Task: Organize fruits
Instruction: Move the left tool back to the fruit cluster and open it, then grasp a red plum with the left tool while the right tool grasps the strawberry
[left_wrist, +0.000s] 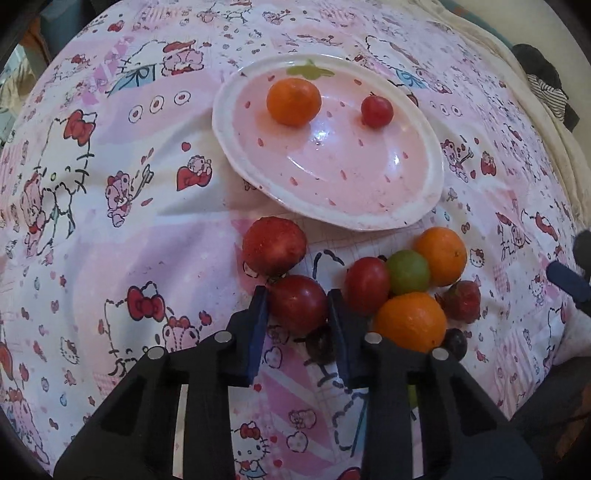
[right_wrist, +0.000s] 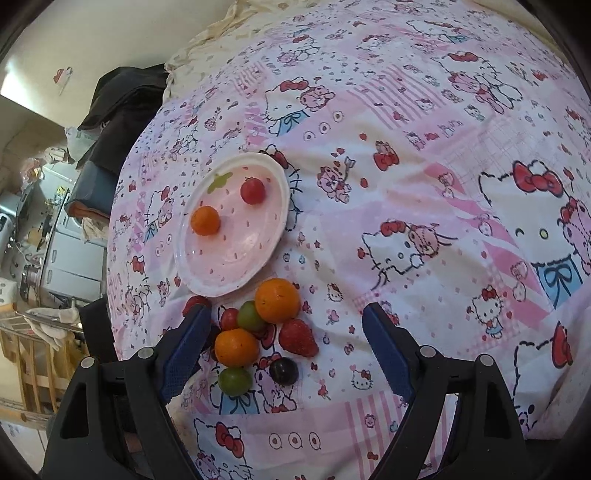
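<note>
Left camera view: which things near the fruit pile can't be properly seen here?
- Dark lump behind the red cherry tomato, left view: blocked by the tomato and the left hand-held gripper; cannot tell what it is.
- Dark grape, left view: partly behind an orange.

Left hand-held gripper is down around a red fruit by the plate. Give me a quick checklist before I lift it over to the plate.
1. Red fruit sits between the left hand-held gripper fingers: ok.
2. Fingers closed firmly on it: cannot tell; they flank it closely, but contact is not clear.
3. Neighbours clear of the grasp: not ok; a strawberry touches the fruit at the far side and another red fruit sits just outside one finger.
4. Free room on the pink plate: ok; only an orange and a small red fruit lie on it.
5. Right hand-held gripper out of the way: ok; it is open and holds nothing.
</note>
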